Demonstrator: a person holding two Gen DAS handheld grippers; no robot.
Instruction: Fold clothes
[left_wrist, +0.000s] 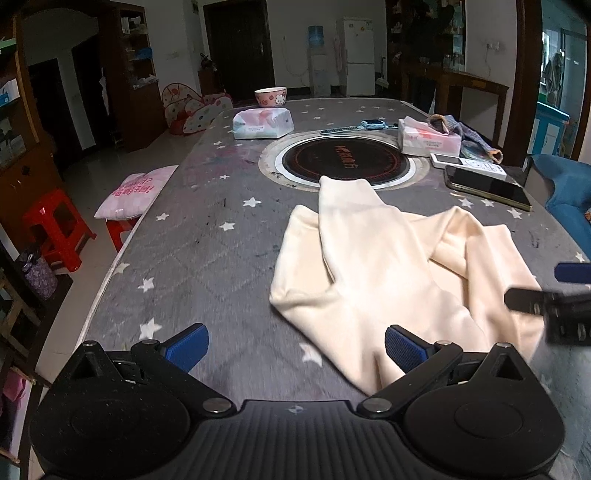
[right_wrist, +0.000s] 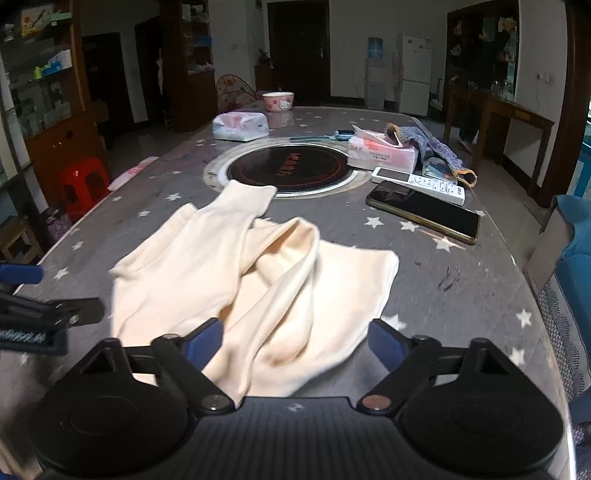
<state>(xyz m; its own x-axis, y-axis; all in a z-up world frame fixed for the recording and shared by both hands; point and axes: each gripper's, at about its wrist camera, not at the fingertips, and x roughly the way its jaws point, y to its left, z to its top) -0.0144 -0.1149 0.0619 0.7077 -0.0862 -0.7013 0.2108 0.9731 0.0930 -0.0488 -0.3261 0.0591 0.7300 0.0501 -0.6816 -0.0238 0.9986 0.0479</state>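
Observation:
A cream garment (left_wrist: 369, 258) lies loosely bunched on the grey star-patterned table (left_wrist: 207, 258), one long part reaching toward the round hob. In the right wrist view the garment (right_wrist: 221, 266) fills the near middle of the table (right_wrist: 443, 280). My left gripper (left_wrist: 295, 347) stands open at the garment's near left edge, its right blue pad over the cloth. My right gripper (right_wrist: 295, 339) is open too, low over the near hem, with cloth lying between its fingers and neither pad pressing it. Each gripper shows at the other view's side: right gripper (left_wrist: 554, 291), left gripper (right_wrist: 37, 295).
Behind the garment is a round black hob (left_wrist: 343, 162). To its right lie a dark phone (right_wrist: 424, 212), a white remote (right_wrist: 417, 184), a tissue box (right_wrist: 382, 153) and a knitted cloth (right_wrist: 436, 151). Farther back are a watch (left_wrist: 369, 125), a tissue pack (left_wrist: 262, 123) and a bowl (left_wrist: 270, 96).

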